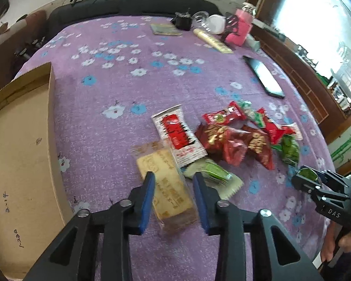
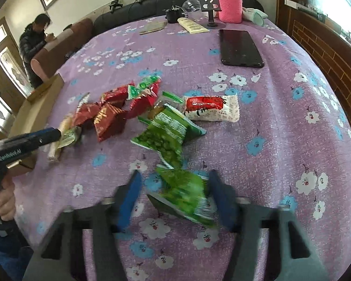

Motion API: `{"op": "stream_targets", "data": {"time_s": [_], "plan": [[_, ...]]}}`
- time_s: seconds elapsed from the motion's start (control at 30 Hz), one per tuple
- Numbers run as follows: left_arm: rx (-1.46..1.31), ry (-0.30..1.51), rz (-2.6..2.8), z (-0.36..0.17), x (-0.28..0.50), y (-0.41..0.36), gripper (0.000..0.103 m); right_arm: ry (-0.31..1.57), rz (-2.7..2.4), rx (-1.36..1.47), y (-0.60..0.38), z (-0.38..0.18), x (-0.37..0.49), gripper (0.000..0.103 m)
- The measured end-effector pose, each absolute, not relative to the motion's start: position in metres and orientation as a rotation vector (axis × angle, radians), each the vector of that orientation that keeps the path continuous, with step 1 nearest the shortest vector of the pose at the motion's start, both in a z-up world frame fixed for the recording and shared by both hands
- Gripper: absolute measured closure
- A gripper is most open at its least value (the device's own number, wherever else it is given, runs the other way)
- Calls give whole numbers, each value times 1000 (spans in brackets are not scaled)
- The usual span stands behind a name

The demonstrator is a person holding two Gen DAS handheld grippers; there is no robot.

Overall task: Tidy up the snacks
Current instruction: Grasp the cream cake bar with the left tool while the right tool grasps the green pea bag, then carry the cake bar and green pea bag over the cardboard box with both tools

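Note:
My left gripper (image 1: pixel 173 175) is shut on a tan biscuit pack (image 1: pixel 168 187), which sits lengthwise between its blue pads; the right wrist view shows this gripper (image 2: pixel 58 133) at the left with the pack hanging from it. My right gripper (image 2: pixel 175 173) is shut on a green snack pack (image 2: pixel 184 194), blurred and tilted; in the left wrist view the same gripper (image 1: pixel 306 175) shows green at its tips. A pile of red packs (image 2: pixel 110 117), a white-and-red pack (image 2: pixel 210 107) and a green pea pack (image 2: pixel 166 135) lie on the purple flowered cloth (image 2: pixel 280 121).
An open cardboard box (image 1: pixel 18 152) stands at the table's left edge. A black phone (image 2: pixel 241 46), a pink-sleeved bottle (image 2: pixel 230 4), a cream tube (image 2: pixel 193 25) and a phone stand (image 2: pixel 210 7) sit at the back. A person (image 2: pixel 35 46) sits beyond the table, back left.

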State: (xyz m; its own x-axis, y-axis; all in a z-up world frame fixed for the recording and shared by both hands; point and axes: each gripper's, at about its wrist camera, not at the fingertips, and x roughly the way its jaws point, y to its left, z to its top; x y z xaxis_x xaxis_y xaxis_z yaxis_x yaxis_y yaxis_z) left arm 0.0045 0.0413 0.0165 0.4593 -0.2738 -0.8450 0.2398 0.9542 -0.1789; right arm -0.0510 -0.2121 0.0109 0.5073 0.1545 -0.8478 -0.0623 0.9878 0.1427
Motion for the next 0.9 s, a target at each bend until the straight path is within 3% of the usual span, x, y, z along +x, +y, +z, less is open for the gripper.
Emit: {"op": "stream_targets", "data": {"time_s": [0.07, 0.27, 0.33, 0.47, 0.73, 0.8, 0.9], "plan": [[-35, 1045, -301, 16, 5, 43, 49, 1035, 133, 91, -213, 11, -52, 64], [-19, 1059, -279, 12, 5, 44, 48, 1037, 122, 64, -212, 12, -54, 59], [-13, 1069, -278, 8, 6, 42, 48, 1035, 118, 63, -212, 11, -52, 51], [40, 1038, -245, 5, 7, 35, 61, 1036, 111, 58, -212, 10, -51, 50], [88, 1017, -257, 6, -3, 29, 67, 1042, 91, 14, -212, 8, -52, 43], [83, 1021, -257, 5, -2, 31, 66, 1036, 91, 3, -211, 8, -54, 43], [85, 1006, -239, 5, 0, 33, 67, 1025, 84, -10, -212, 9, -56, 61]]}}
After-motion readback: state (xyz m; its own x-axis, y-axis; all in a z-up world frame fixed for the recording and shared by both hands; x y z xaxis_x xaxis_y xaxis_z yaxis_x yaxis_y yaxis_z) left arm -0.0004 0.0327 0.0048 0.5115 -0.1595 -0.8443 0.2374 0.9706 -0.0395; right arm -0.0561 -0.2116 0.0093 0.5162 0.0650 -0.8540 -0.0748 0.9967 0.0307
